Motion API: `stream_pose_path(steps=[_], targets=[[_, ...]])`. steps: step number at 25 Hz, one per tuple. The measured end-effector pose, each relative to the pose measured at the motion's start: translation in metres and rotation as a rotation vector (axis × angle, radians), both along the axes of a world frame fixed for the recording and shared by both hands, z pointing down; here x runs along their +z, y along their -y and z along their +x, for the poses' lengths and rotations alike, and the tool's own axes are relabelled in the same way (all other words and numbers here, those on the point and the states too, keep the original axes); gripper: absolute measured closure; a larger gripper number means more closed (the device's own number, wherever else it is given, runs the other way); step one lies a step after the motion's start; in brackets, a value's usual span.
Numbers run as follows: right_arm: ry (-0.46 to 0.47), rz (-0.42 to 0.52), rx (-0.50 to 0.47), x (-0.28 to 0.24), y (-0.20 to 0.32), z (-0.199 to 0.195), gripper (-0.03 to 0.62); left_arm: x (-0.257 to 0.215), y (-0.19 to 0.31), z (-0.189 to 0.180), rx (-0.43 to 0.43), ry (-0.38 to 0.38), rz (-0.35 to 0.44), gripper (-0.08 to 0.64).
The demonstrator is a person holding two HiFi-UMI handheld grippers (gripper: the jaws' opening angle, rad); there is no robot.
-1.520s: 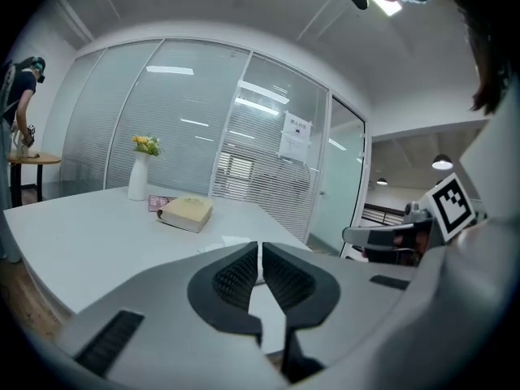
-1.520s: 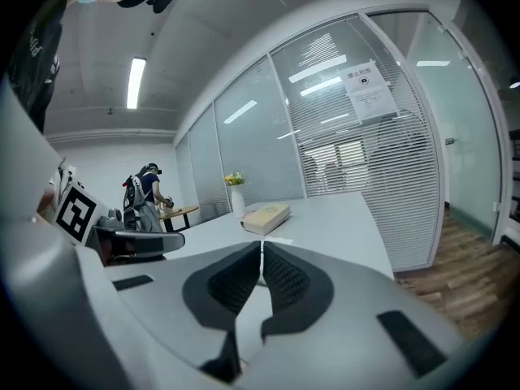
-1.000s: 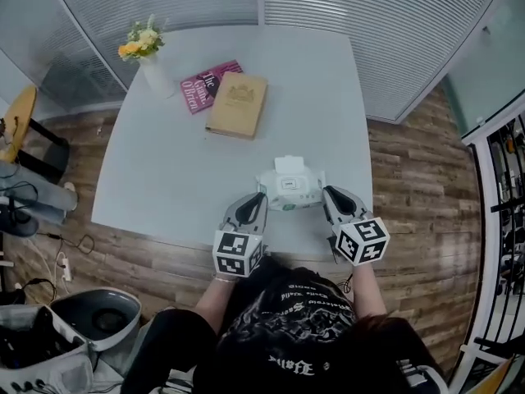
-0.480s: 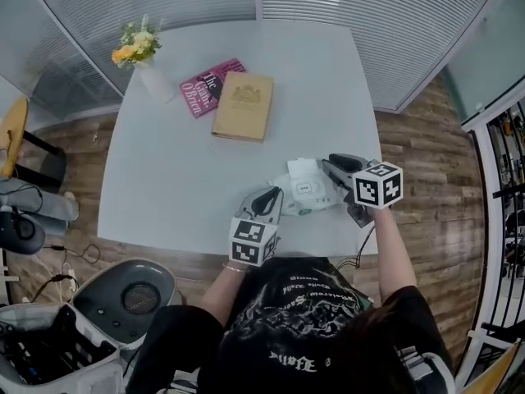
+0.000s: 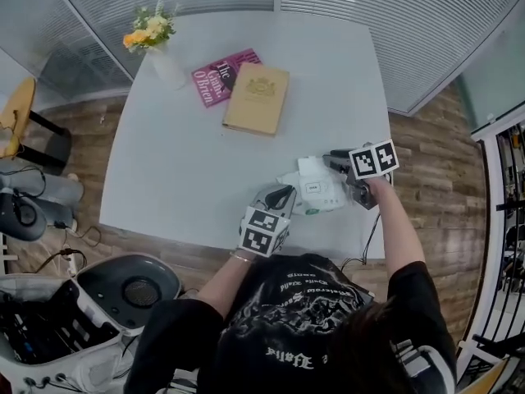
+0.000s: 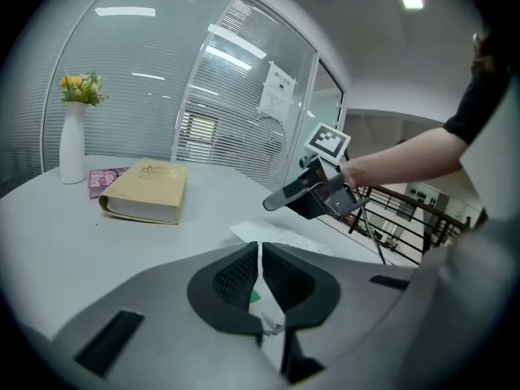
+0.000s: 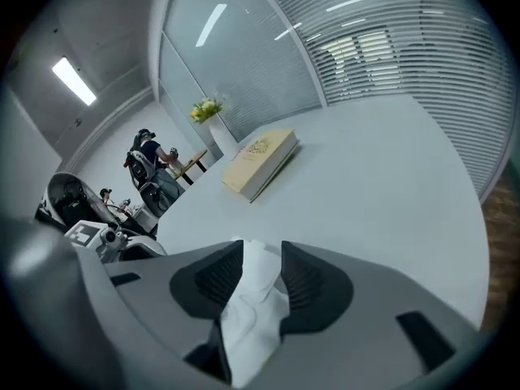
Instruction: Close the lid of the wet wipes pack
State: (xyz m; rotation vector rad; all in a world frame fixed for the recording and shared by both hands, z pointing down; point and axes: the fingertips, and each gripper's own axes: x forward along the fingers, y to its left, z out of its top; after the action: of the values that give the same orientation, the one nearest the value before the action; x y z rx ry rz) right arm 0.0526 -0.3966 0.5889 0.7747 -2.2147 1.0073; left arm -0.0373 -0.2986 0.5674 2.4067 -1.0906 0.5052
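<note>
Head view gives me one white square table (image 5: 205, 146) carrying one soft white wet wipes pack (image 5: 318, 194), two books and one white vase (image 5: 170, 70) of yellow flowers (image 5: 152, 29). The pack lies near the table's front edge, between my two grippers, its white lid flap (image 5: 312, 168) standing up. My left gripper (image 5: 281, 194) has its jaws nearly together, pinching the pack's thin near edge; a sliver of white and green film shows between the pads. My right gripper (image 5: 333, 159) is at the pack's far side, and its jaws have just been opening: they stand apart with crumpled white material lying loosely between them. The magenta paperback (image 5: 220, 76) reads "The Giant, O'Brien". The tan hardcover (image 5: 257, 98) overlapping it carries a crest I cannot read, and the pack's small label is too small to read.
</note>
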Motion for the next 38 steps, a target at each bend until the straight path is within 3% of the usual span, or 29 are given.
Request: stream_pose_path(steps=[7, 12, 22, 30, 38], targets=[[0.021, -0.125, -0.014, 0.022, 0.001, 0.008, 0.442, 0.025, -0.010, 0.011, -0.001, 0.034, -0.086, 0.543], [0.003, -0.134, -0.097, 0.033, -0.021, 0.011, 0.463, 0.034, -0.027, 0.027, -0.009, 0.041, -0.117, 0.543], [0.010, -0.197, -0.100, 0.041, 0.008, -0.019, 0.497, 0.046, 0.002, 0.006, 0.015, 0.071, -0.187, 0.543], [0.082, -0.132, -0.051, 0.022, 0.006, -0.010, 0.541, 0.047, -0.005, 0.012, -0.010, 0.049, -0.189, 0.543], [0.271, -0.062, -0.016, -0.012, -0.003, -0.008, 0.554, 0.047, -0.006, 0.014, 0.021, 0.060, -0.144, 0.543]])
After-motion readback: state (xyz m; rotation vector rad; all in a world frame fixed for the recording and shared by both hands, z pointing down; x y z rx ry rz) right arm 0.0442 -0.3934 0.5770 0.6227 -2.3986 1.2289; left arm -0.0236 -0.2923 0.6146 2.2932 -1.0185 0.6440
